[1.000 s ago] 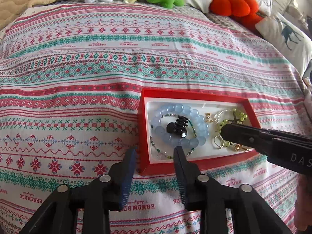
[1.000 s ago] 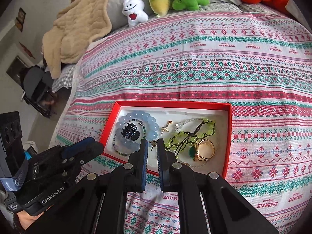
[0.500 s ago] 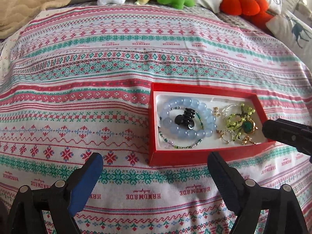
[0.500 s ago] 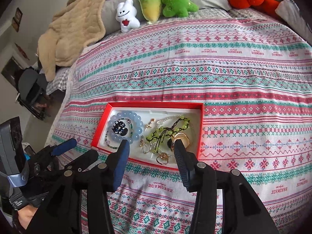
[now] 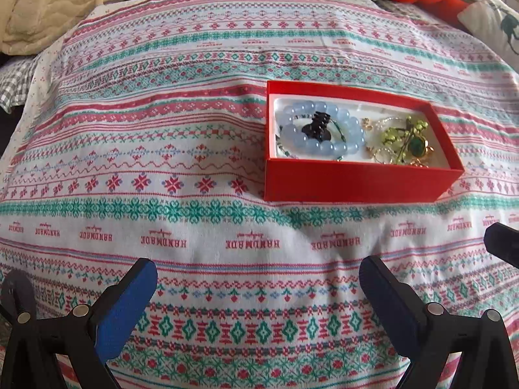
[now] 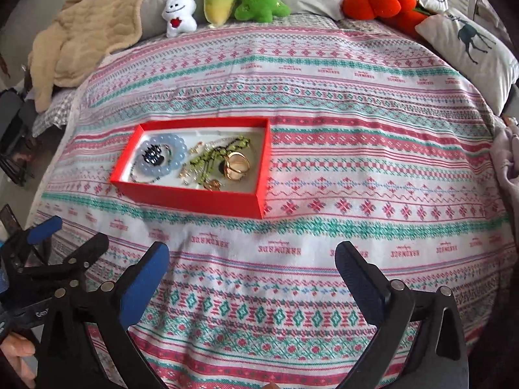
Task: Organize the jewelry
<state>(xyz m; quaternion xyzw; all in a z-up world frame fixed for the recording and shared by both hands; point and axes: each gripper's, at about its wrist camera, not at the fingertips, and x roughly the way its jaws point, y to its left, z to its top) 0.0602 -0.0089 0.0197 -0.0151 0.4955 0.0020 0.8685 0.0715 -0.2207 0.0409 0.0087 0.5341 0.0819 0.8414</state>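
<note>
On the bed, up around 1 o'clock from my left gripper [image 5: 258,295], sits the red box [image 5: 356,183] with all the jewelry already piled inside, and from my right gripper [image 6: 251,275] the same box is off at about 11 o'clock, well apart from both. Both sets of jaws have just been opening and now stand spread wide with nothing between them, only patterned bedspread [image 6: 324,97] underneath. What worries me from here: the stuff in the box is a tangle. The blue bead bracelet [image 5: 319,129] has a black hair clip [image 5: 316,126] sitting in its middle and a thin beaded chain running under it, so if I go in for one I'd probably drag the others out too. Over on the right half the green bead strand [image 6: 211,159] is knotted up against the gold rings [image 6: 236,165], same problem. Also the box is light cardboard on a soft mattress, so a clumsy nudge on the rim could tip or slide it. Small earrings next to the beads are too tiny to judge from here.
</note>
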